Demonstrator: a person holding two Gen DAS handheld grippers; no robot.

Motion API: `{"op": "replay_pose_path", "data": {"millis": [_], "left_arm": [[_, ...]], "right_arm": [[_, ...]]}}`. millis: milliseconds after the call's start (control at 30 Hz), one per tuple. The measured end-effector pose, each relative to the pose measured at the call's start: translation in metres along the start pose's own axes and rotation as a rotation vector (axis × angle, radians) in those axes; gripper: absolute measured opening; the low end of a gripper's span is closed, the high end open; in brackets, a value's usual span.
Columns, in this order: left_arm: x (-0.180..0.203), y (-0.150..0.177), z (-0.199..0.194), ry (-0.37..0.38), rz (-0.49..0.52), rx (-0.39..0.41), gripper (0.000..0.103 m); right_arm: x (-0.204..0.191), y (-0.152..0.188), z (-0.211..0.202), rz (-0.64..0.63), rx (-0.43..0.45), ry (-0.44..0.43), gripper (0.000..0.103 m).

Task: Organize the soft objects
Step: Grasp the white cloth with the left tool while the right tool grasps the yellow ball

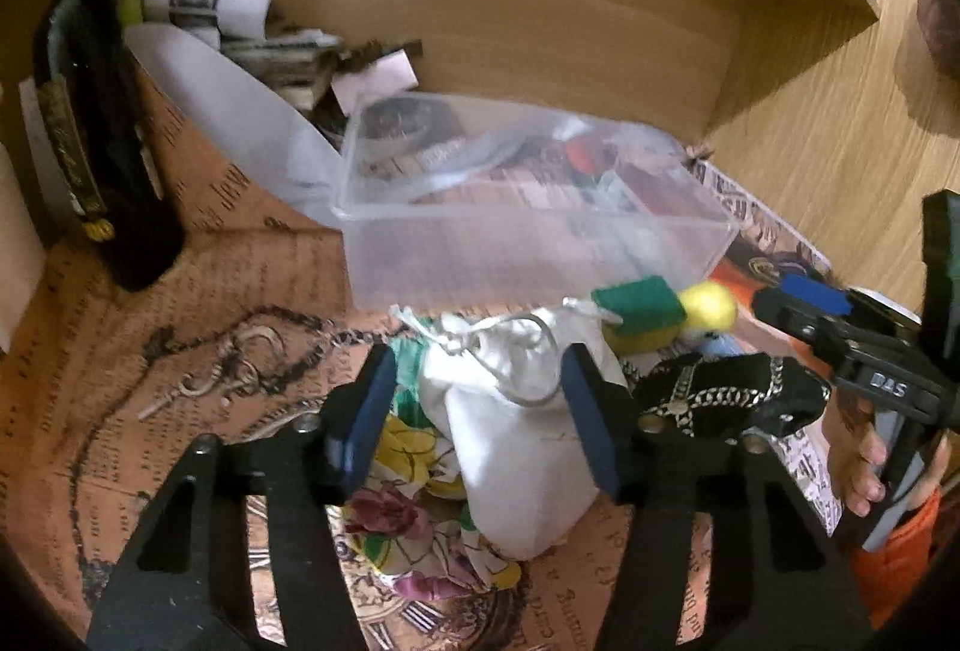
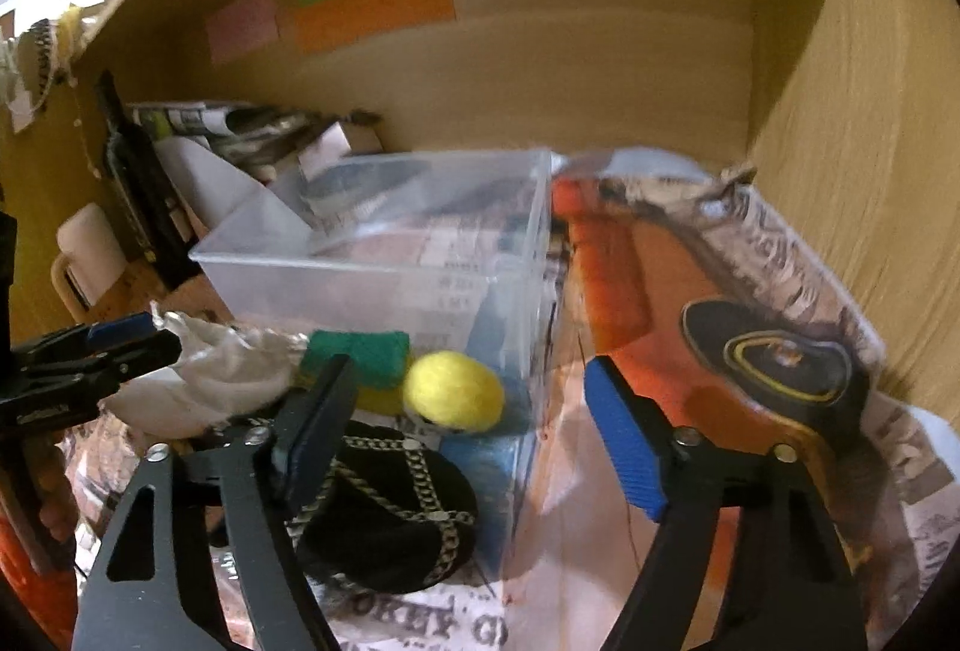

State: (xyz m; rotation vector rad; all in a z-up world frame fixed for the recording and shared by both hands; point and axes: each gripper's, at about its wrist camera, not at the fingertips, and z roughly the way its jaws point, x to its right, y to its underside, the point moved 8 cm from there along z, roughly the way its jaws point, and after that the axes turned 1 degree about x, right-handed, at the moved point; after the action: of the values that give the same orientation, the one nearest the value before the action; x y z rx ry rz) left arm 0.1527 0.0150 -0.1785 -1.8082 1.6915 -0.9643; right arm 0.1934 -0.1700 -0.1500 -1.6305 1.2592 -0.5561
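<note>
A white drawstring pouch (image 1: 516,447) lies on a floral cloth (image 1: 414,507), between the blue pads of my left gripper (image 1: 480,411), which is open around it. Beside it are a green-and-yellow sponge (image 1: 639,312), a yellow felt ball (image 1: 711,306) and a black chain-trimmed pouch (image 1: 732,393). A clear plastic box (image 1: 528,213) stands behind them. In the right wrist view my right gripper (image 2: 468,435) is open and empty near the box's corner (image 2: 540,291), with the yellow ball (image 2: 454,392), black pouch (image 2: 396,519), sponge (image 2: 354,351) and white pouch (image 2: 216,381) to its left.
A dark bottle (image 1: 90,135) stands at the left. A chain necklace (image 1: 228,369) lies on printed paper. Papers (image 1: 198,3) pile at the back of the wooden cubby. The right gripper shows at the right edge (image 1: 852,345). Orange printed paper (image 2: 750,363) covers the right side.
</note>
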Motion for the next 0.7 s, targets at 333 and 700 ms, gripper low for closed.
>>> {"op": "replay_pose_path", "data": {"millis": [333,700], "left_arm": [[-0.001,0.007,0.013,0.025,-0.026,-0.033,0.025],[0.003,-0.015,-0.012,0.038,-0.001,0.048,0.012]], "right_arm": [[-0.004,0.015,0.034,0.022,-0.117,-0.084,0.039],[-0.004,0.000,0.012,-0.012,-0.016,-0.013,0.035]]}}
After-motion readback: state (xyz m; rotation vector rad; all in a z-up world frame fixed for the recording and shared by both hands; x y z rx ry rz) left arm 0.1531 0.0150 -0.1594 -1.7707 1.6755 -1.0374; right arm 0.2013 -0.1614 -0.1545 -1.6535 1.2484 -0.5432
